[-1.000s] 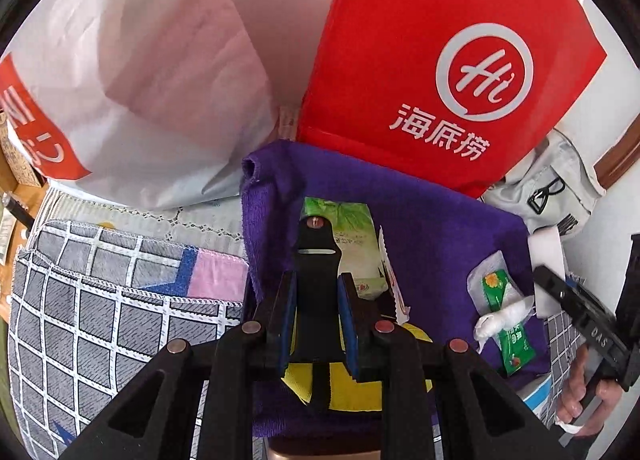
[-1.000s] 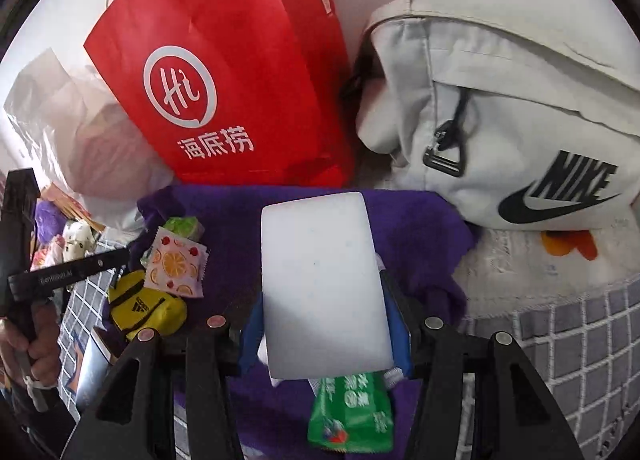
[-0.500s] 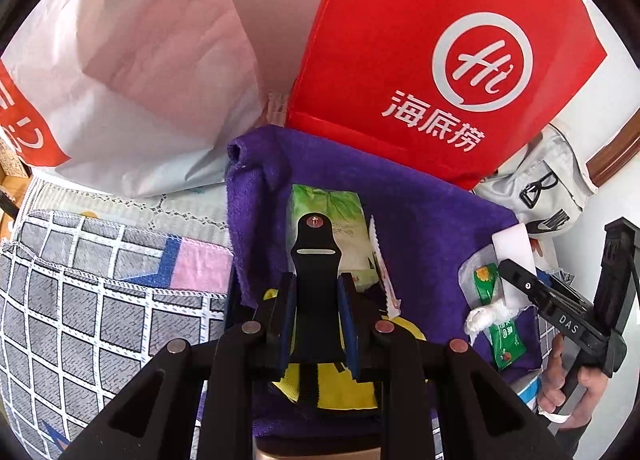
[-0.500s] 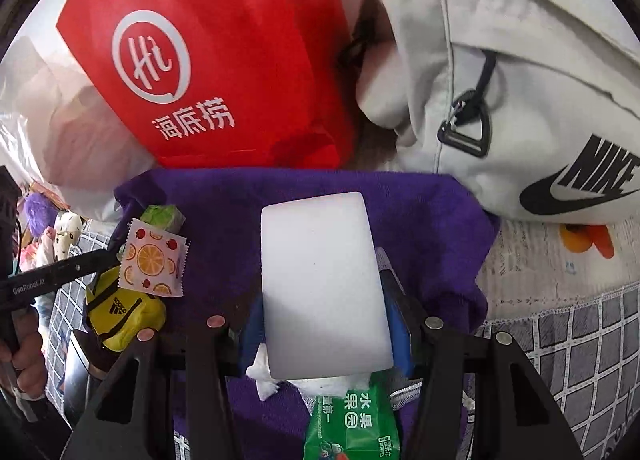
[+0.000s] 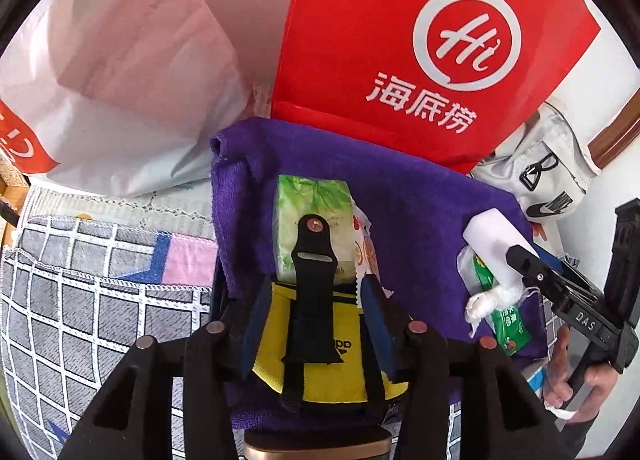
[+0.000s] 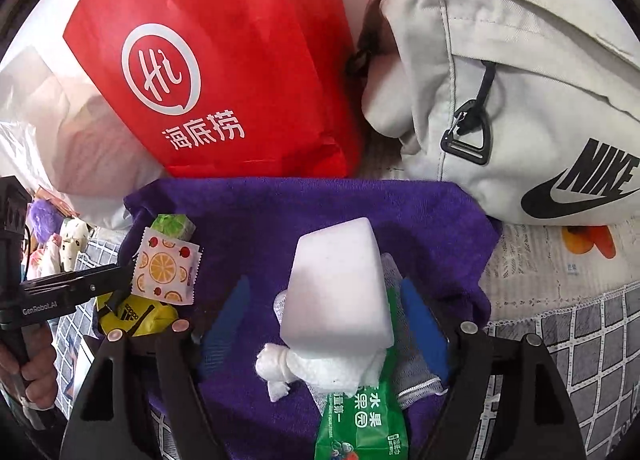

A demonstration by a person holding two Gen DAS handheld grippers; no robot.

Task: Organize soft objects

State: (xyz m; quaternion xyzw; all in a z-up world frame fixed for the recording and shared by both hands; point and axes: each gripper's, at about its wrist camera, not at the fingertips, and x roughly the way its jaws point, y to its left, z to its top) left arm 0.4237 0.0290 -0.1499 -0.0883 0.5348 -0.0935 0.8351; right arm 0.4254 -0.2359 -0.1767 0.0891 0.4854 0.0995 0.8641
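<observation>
- A white foam block [image 6: 338, 288], smooth and rectangular, is leaning on a crumpled white gauze wad [image 6: 280, 370] and a glossy green wipes packet [image 6: 362, 424], all lying on the fuzzy purple towel [image 6: 280, 211].
- The right gripper [image 6: 324, 328] is pointing steeply down over the block; its jaws are opening, and the blue pads [image 6: 422, 324] are standing clear of the block's sides with the block between them.
- A yellow fabric pouch [image 5: 316, 344] with a black strap and a printed logo is sitting on the near part of the same towel.
- The left gripper [image 5: 316, 324] is straddling the pouch; its jaws are opening, the pouch lies between them, and whether the pads are just touching its sides cannot be told.
- Just beyond the pouch, a soft green tissue pack [image 5: 314, 211] is lying flat, with a white sachet [image 6: 166, 268] printed with orange slices leaning beside it.
- A stiff red paper bag [image 5: 420, 43] with white lettering is standing right behind the towel, touching its far edge.
- A crinkled white plastic bag [image 5: 120, 79] is slumping to the left of it, and a pale canvas sling bag [image 6: 500, 91] with a black logo is bulging to the right, meeting the towel's far right corner.
- A grey checked cloth [image 5: 80, 300] with white grid lines is spreading under and around the towel.
- A hand [image 5: 568, 380] is gripping the right tool's handle at the edge of the left view.
</observation>
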